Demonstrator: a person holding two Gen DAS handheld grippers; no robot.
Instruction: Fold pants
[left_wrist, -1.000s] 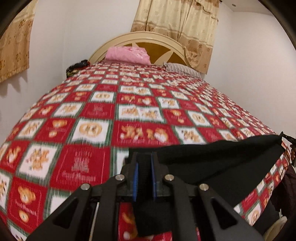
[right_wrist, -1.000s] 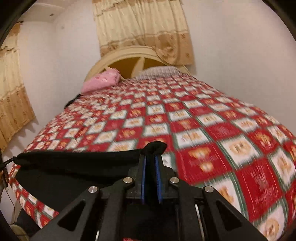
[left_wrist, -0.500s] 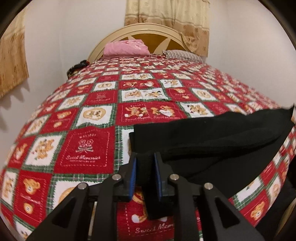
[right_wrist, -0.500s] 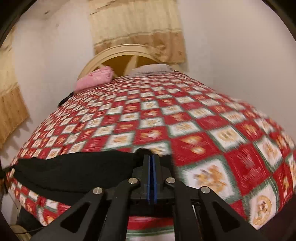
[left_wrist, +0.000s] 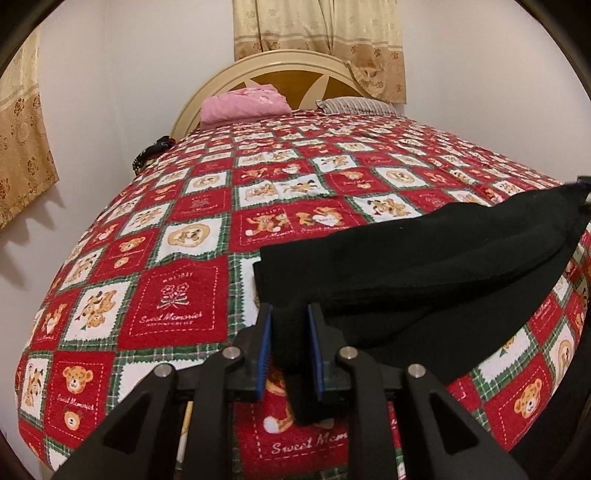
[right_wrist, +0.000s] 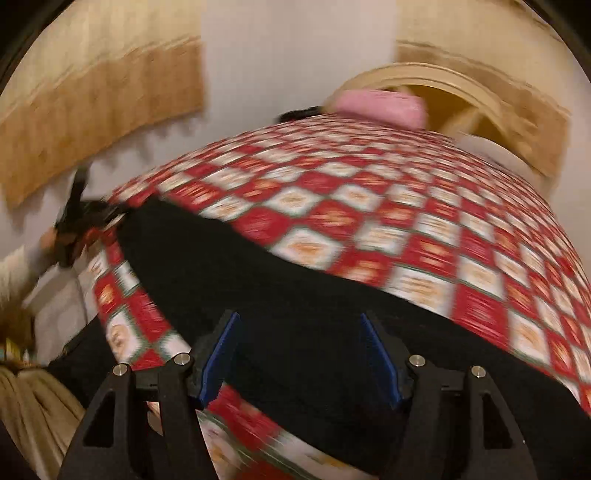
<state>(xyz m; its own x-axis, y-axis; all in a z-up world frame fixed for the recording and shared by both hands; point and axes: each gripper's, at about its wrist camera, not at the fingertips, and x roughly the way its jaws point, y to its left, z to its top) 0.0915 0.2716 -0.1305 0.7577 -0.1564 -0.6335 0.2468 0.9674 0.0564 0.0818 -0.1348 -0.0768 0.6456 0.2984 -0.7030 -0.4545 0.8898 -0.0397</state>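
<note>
Black pants (left_wrist: 424, 266) lie mid-fold on the bed (left_wrist: 177, 302) — left gripper (left_wrist: 290, 343) clamped on fabric at six o'clock, right gripper (right_wrist: 301, 354) opening, empty — next, regrasp.

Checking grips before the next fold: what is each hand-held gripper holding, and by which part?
The left hand-held gripper pinches the black fabric pants at a bunched end. The right hand-held gripper holds nothing: its jaws are opening above the pants.
</note>
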